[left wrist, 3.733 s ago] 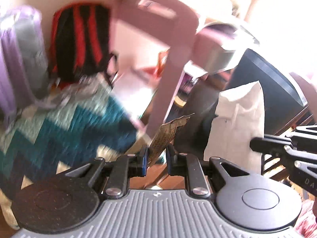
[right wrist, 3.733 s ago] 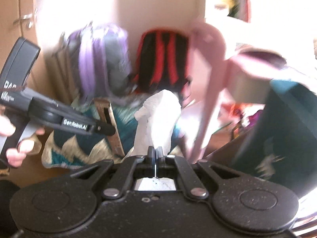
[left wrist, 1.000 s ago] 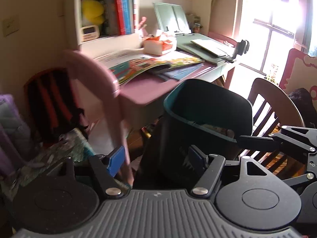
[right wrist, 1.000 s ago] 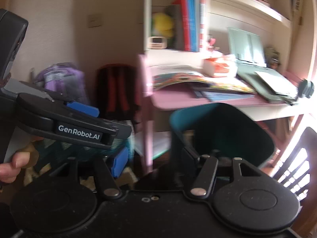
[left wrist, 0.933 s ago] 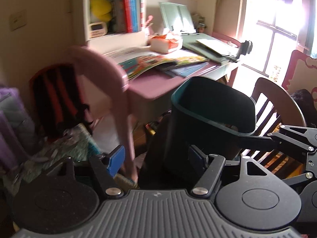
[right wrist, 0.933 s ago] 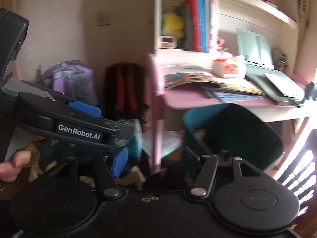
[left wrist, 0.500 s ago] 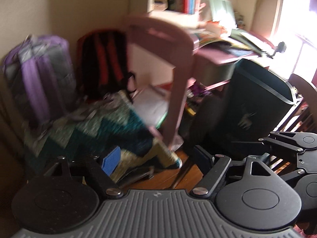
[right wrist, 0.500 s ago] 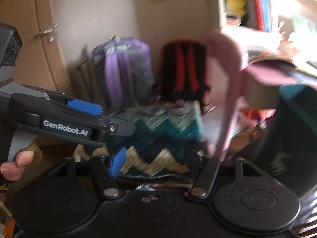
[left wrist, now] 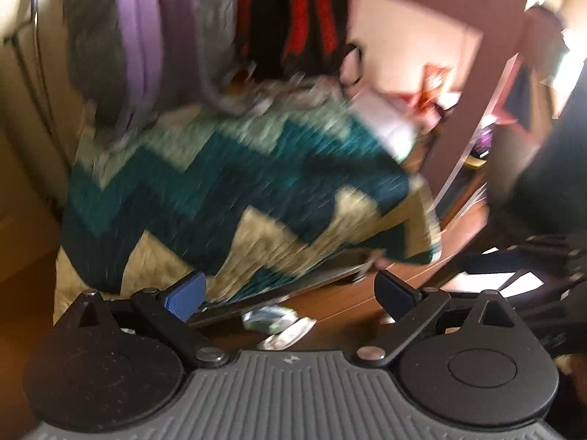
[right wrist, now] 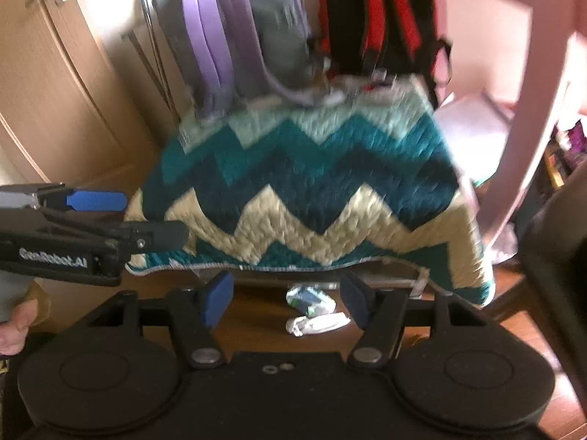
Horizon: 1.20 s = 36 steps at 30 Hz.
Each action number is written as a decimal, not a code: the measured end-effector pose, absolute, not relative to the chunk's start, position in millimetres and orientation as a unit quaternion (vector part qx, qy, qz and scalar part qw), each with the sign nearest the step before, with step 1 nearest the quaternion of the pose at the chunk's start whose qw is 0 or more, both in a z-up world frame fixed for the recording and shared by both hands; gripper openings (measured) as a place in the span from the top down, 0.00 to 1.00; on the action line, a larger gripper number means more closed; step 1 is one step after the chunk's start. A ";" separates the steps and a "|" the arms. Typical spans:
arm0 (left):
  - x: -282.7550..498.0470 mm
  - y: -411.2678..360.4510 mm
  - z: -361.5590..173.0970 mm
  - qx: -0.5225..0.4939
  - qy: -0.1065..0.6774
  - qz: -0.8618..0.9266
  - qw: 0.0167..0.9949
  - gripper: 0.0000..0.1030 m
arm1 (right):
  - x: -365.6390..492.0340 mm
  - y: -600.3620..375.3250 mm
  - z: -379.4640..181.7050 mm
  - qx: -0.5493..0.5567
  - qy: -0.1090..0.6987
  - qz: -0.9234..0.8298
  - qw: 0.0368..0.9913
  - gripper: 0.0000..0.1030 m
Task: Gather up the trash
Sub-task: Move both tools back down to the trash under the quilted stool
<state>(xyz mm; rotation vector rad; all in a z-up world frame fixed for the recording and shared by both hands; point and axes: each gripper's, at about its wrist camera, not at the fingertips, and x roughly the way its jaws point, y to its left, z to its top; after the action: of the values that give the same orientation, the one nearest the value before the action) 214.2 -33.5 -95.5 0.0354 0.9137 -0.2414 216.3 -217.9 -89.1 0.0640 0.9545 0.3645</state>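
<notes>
Two crumpled wrappers lie on the wood floor just below the quilt's edge: a green-white wrapper (right wrist: 310,299) (left wrist: 269,321) and a white wrapper (right wrist: 315,324) (left wrist: 288,337) in front of it. My right gripper (right wrist: 287,297) is open, tilted down over them, and both wrappers show in the gap between its fingers without touching the pads. My left gripper (left wrist: 290,293) is empty, its jaws opening wide, and the same wrappers show low between its fingers. In the right wrist view the left gripper (right wrist: 154,216) reaches in from the left edge. The views are blurred.
A teal and cream zigzag quilt (right wrist: 312,190) hangs over the floor. Behind it lean a purple backpack (right wrist: 227,36) and a red-black backpack (right wrist: 370,18). A pink desk leg (left wrist: 473,110) stands to the right, a dark bin (right wrist: 554,256) beyond it. A hand (right wrist: 14,326) holds the left gripper.
Both views swung down from the desk and bin to the floor under the quilt, and the wrappers came into sight. The left jaws spread wider. The paper scraps held earlier are gone from both grippers.
</notes>
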 end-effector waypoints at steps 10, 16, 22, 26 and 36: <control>271.3 -15.8 -267.9 0.052 0.515 -0.102 0.850 0.04 | 293.1 -208.3 -237.6 0.039 0.527 0.164 0.833 0.38; 295.0 -18.7 -349.1 0.073 0.559 -0.095 0.820 0.04 | 339.7 -202.1 -315.8 0.041 0.559 0.172 0.810 0.38; 302.5 -31.6 -427.3 0.148 0.567 -0.145 0.798 0.04 | 365.4 -185.7 -383.7 0.013 0.580 0.193 0.791 0.37; 300.5 -38.2 -462.3 0.169 0.568 -0.183 0.784 0.04 | 375.0 -172.3 -418.3 -0.018 0.591 0.212 0.778 0.38; 303.6 -62.6 -527.4 0.225 0.543 -0.260 0.766 0.04 | 403.2 -130.1 -480.9 -0.068 0.603 0.244 0.756 0.38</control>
<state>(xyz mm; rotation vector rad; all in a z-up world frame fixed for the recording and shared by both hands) 303.6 -62.6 -527.4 0.4892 1.1798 -0.5650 403.2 -130.1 -480.9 -0.1493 1.3158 0.5322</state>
